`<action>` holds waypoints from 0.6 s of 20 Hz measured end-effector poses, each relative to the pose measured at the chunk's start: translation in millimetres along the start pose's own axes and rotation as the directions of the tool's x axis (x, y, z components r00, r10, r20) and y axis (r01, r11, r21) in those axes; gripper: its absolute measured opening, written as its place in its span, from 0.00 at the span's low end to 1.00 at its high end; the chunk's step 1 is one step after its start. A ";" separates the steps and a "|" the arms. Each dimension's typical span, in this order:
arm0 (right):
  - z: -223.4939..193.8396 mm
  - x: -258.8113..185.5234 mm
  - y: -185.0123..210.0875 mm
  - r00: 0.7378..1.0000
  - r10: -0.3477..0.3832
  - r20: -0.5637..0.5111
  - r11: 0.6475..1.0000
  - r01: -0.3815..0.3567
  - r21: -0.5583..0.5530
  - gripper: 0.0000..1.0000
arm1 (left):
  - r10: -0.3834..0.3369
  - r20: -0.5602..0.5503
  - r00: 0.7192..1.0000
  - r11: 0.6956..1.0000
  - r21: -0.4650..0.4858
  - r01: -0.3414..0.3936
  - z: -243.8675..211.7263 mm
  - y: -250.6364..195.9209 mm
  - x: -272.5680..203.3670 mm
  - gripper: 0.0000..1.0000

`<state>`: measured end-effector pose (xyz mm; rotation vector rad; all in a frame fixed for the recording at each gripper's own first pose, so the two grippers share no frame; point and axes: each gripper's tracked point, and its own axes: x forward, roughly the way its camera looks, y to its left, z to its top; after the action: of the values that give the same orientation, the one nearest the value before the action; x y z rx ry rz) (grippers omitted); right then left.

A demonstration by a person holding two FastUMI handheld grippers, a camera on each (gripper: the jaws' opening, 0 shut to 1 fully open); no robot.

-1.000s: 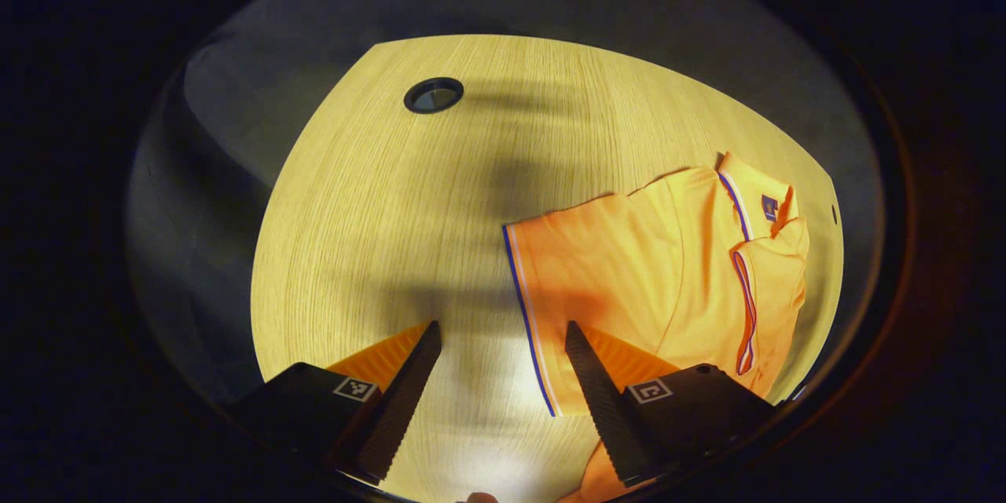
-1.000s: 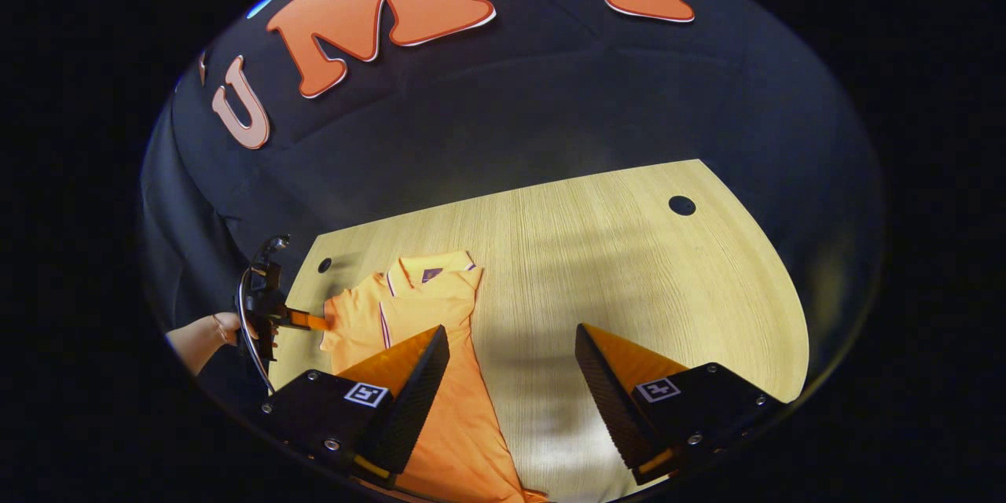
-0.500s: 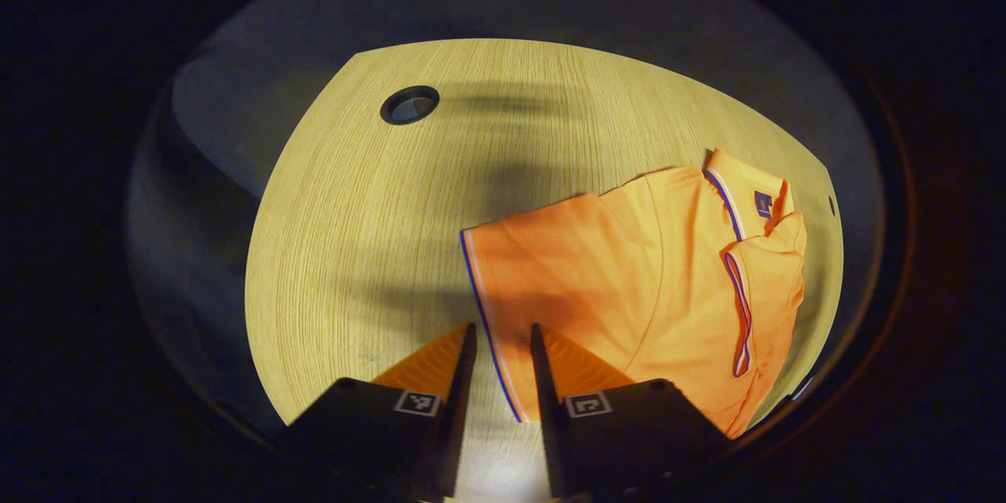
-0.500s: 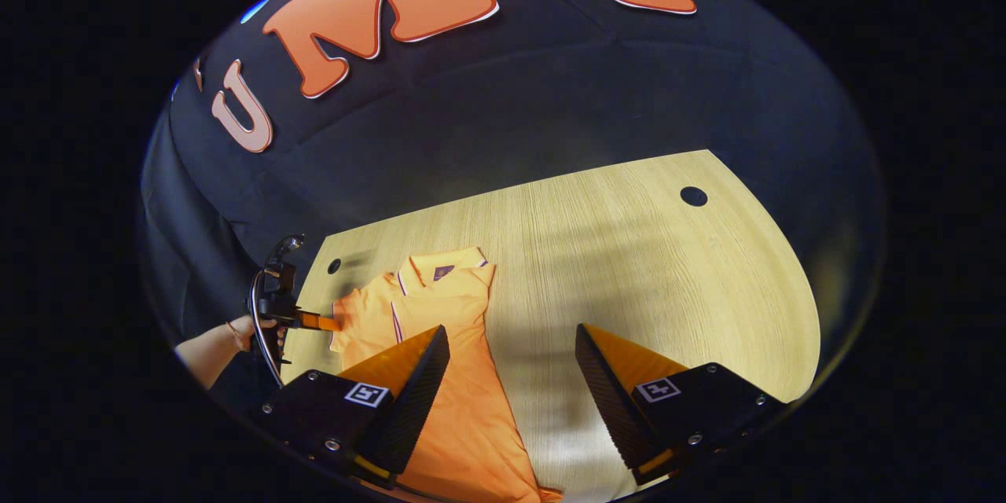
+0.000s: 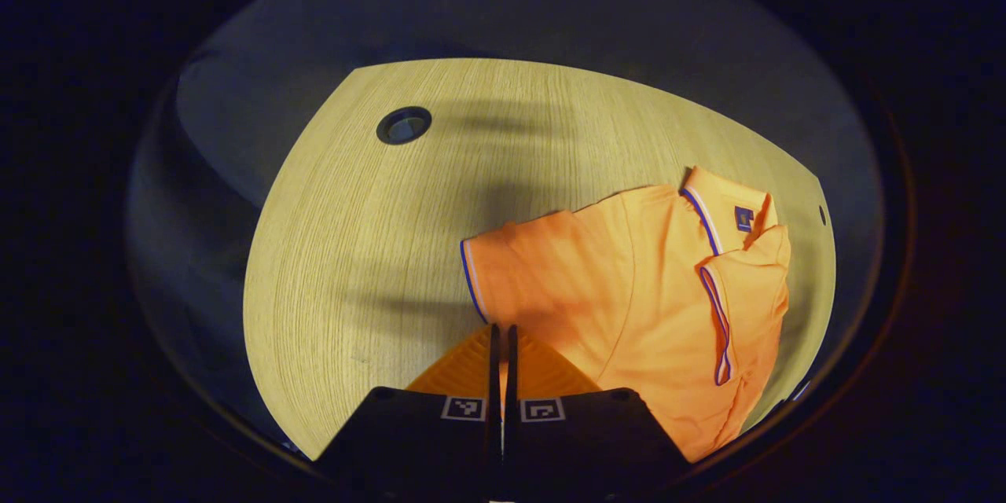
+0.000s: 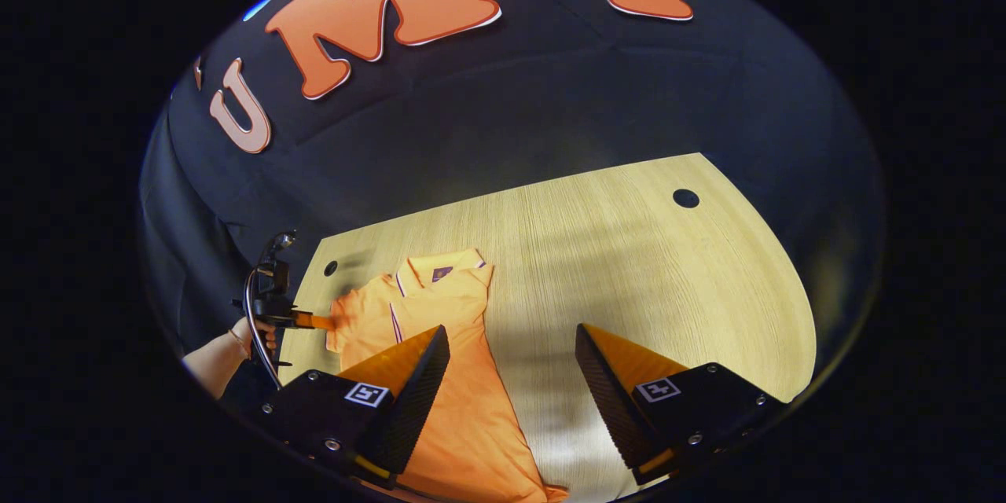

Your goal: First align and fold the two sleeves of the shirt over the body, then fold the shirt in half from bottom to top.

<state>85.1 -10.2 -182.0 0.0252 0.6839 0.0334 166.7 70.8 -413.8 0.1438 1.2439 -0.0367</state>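
An orange polo shirt (image 5: 644, 291) with blue-and-white trim lies flat on the wooden table (image 5: 369, 251), collar (image 5: 727, 208) toward the far side. Its far sleeve (image 5: 747, 291) is folded over the chest. My left gripper (image 5: 501, 328) is shut on the hem of the near sleeve (image 5: 534, 267), which is slightly rumpled. In the right gripper view the shirt (image 6: 440, 314) is at the lower left, where a hand holds the left gripper (image 6: 318, 321) at that sleeve's edge. My right gripper (image 6: 511, 338) hangs open above the table beside the shirt's body, holding nothing.
A round cable hole (image 5: 403, 125) sits in the tabletop to the left of the shirt, another cable hole (image 6: 685, 198) at the far right corner, and a small hole (image 6: 331, 268) by the collar. Bare wood (image 6: 629, 267) stretches right of the shirt.
My left gripper went from wide open to shut on the near sleeve's hem, and the sleeve has bunched slightly. The right gripper stayed open and barely moved.
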 end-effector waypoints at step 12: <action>-0.2 -21.0 -4.2 0.999 -0.027 0.047 0.999 0.029 -0.032 0.98 | -0.178 0.109 0.978 0.955 0.257 0.146 31.0 -141.8 -73.4 0.01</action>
<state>68.9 -15.2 -169.0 -0.0151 0.6371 0.0171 157.2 -77.3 -347.3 0.2517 1.1136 -0.3408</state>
